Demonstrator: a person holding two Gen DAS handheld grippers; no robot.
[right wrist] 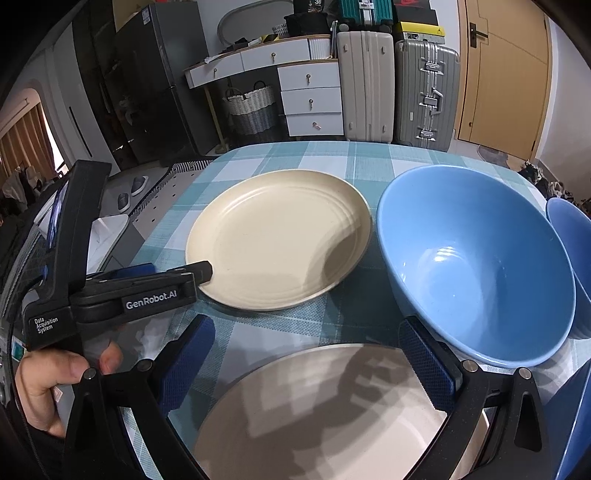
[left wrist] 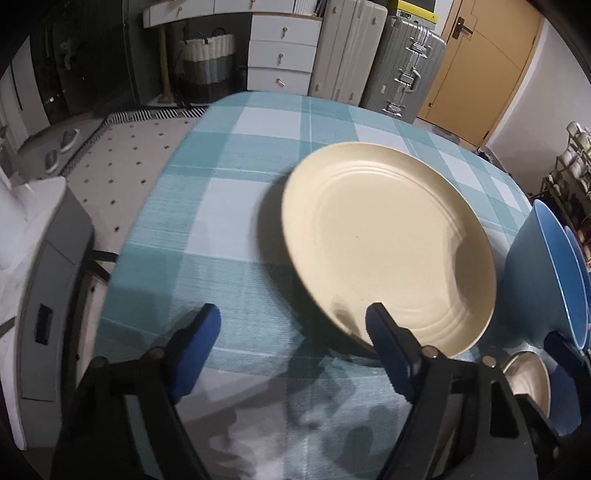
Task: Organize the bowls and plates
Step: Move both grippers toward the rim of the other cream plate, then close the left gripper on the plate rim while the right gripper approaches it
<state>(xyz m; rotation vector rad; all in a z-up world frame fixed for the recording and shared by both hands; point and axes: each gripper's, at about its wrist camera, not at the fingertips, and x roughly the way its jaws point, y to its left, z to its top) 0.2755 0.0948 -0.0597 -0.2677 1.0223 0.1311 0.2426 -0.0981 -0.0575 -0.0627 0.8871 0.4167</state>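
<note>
Left gripper (right wrist: 207, 271) body — "GenRobot.AI"; its handle — "Data Acquisition System". Dark box (right wrist: 314, 5) atop the cabinet — "36".

A lived-in home: checked tablecloth (right wrist: 332, 155), drawers (right wrist: 310, 99), suitcases (right wrist: 424, 92), laundry basket (right wrist: 251, 107).

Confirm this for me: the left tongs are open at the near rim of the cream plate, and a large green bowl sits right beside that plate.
One detail is wrong: the bowl is blue, not green, as the right wrist view shows. The left tongs are indeed open at the cream plate.
</note>
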